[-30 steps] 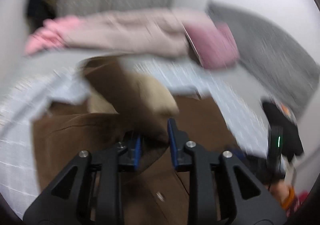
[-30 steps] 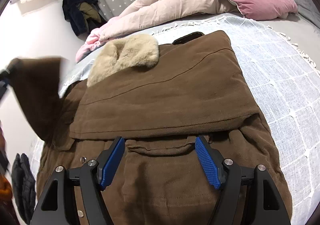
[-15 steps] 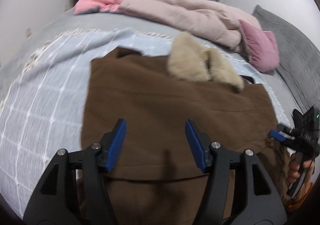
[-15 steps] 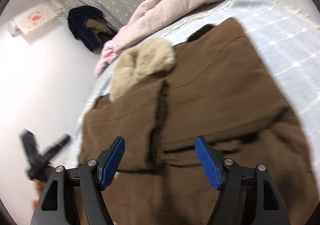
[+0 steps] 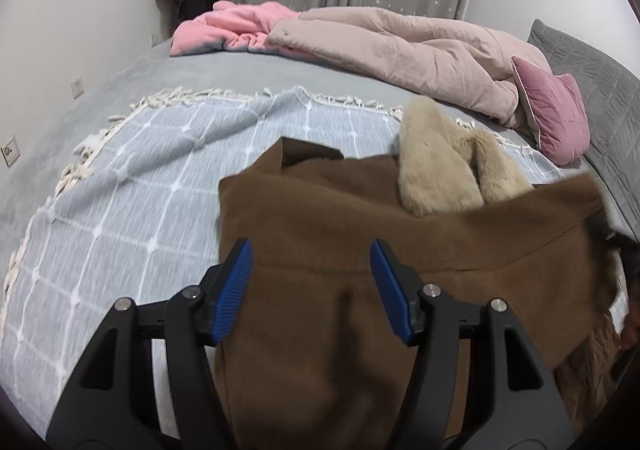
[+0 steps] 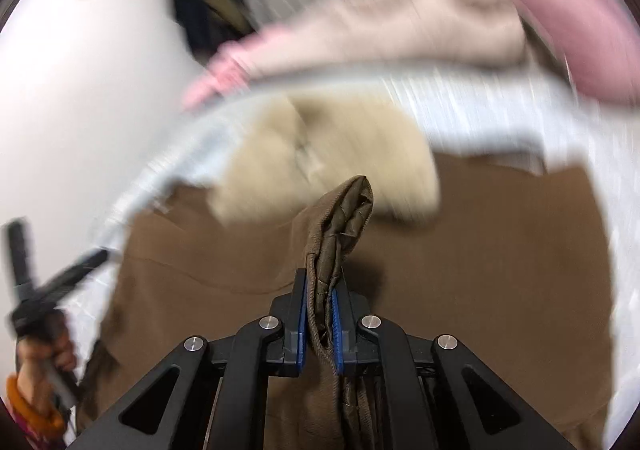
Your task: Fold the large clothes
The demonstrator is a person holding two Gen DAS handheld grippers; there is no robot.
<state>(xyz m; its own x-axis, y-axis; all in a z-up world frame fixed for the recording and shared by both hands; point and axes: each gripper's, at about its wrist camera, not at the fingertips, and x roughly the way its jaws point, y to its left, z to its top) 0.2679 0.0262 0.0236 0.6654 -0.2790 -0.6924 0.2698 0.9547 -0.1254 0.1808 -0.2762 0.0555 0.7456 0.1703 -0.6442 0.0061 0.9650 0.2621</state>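
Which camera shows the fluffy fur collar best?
The left wrist view: the fur collar is sharp there, lying on the brown coat. The right wrist view shows it only as a blurry beige patch beyond the pinched coat fabric.

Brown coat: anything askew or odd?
Mildly. The brown coat lies folded, but its fur collar sticks out crooked from under the top layer. A bunched fold is pinched in the right tongs.
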